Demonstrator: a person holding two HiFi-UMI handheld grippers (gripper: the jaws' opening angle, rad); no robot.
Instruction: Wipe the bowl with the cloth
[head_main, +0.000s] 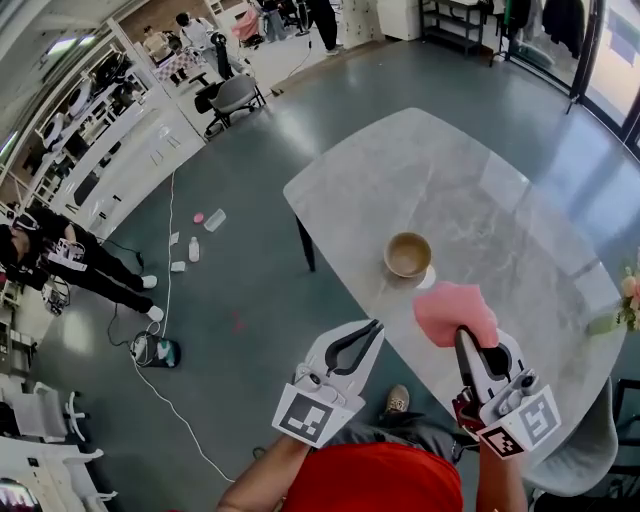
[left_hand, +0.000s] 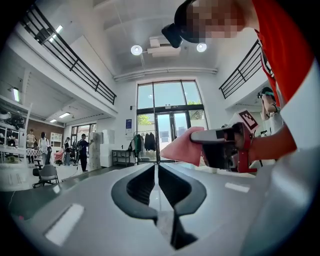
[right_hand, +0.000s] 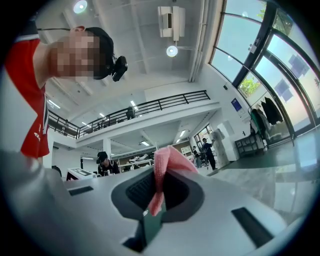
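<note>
Right gripper (head_main: 466, 338) pinches pink cloth (head_main: 455, 312), ready for wiping; bowl (head_main: 408, 254) at cloth's eleven o'clock. Left gripper (head_main: 374, 327) jaws together, empty, probably free for steadying.

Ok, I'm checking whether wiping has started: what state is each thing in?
Bowl: upright on the table, looks empty.
Cloth: bunched, held clear of the bowl.
Right gripper: shut on the cloth.
Left gripper: shut, empty.
</note>
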